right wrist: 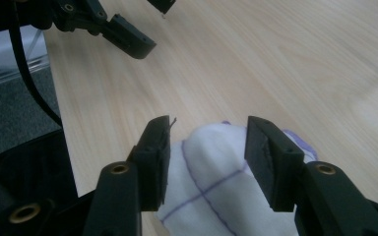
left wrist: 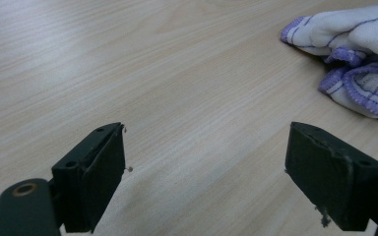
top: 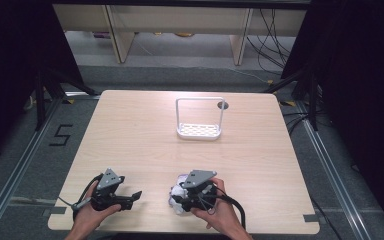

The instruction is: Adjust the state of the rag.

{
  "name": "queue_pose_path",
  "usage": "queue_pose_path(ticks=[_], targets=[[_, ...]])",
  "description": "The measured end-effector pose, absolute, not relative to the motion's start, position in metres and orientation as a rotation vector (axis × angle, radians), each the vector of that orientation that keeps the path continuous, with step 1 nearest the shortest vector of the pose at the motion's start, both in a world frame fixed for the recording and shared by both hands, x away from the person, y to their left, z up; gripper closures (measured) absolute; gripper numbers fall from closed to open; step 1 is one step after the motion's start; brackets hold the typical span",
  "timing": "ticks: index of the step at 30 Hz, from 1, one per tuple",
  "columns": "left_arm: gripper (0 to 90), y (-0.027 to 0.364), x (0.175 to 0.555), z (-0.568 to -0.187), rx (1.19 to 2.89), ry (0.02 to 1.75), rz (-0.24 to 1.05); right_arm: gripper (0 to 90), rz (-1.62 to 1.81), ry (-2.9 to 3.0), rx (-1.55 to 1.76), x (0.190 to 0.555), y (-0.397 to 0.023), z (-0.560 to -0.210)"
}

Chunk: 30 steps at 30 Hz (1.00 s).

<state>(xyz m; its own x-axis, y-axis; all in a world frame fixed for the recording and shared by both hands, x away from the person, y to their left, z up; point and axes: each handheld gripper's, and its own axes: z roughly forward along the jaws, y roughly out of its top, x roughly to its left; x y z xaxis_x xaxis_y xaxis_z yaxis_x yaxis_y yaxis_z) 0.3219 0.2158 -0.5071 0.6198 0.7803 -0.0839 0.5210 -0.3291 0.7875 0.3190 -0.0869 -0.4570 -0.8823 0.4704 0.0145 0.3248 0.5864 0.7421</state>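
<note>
The large square table of light wood [top: 145, 140] is carrying everything. On its far half a white plastic rack with a tall arched frame and a perforated base [top: 199, 130] is standing upright, well apart from both hands. Near the front edge a crumpled white cloth with purple stitched lines [right wrist: 211, 191] is lying, bunched into a soft heap. The right tool [right wrist: 206, 157] is reaching over this cloth, its jaws about half open with the top fold between them; whether the pads are pressing on it, I cannot tell. The left tool [left wrist: 204, 172] is resting low over bare wood with jaws wide apart and nothing between them, the cloth lying near it.
</note>
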Motion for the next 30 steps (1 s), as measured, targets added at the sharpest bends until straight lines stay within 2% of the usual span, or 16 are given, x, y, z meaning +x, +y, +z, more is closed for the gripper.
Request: queue_pose_path(ticks=[3, 4, 5, 6, 8, 10, 19, 22, 25, 30], targets=[[15.1, 0.215, 0.322, -0.508, 1.981, 1.035, 0.4, 55.5, 1.12, 2.642, 0.636, 0.32, -0.076, -0.462], [15.0, 0.217, 0.322, -0.507, 2.009, 1.022, 0.402, 58.6, 1.079, 2.651, 0.632, 0.321, -0.073, -0.465], [15.1, 0.216, 0.322, -0.507, 1.999, 1.026, 0.4, 62.6, 1.051, 2.649, 0.627, 0.322, -0.071, -0.468], [15.1, 0.217, 0.322, -0.507, 2.011, 1.021, 0.399, 72.1, 1.008, 2.639, 0.583, 0.323, -0.071, -0.472], [15.1, 0.217, 0.321, -0.507, 2.013, 1.02, 0.397, 81.8, 1.015, 2.651, 0.58, 0.322, -0.072, -0.47], [15.1, 0.216, 0.322, -0.507, 2.009, 1.023, 0.4, 86.4, 1.064, 2.628, 0.558, 0.322, -0.077, -0.462], [15.2, 0.217, 0.321, -0.508, 2.001, 1.029, 0.399, 87.3, 1.361, 2.513, 0.568, 0.317, -0.117, -0.399], [15.2, 0.216, 0.322, -0.507, 1.998, 1.029, 0.403, 87.3, 1.401, 2.465, 0.618, 0.32, -0.133, -0.389], [15.2, 0.218, 0.321, -0.507, 2.015, 1.029, 0.403, 87.3, 1.359, 2.463, 0.698, 0.33, -0.151, -0.397], [15.2, 0.217, 0.321, -0.507, 2.002, 1.031, 0.41, 87.3, 1.184, 2.502, 0.941, 0.359, -0.193, -0.445]])
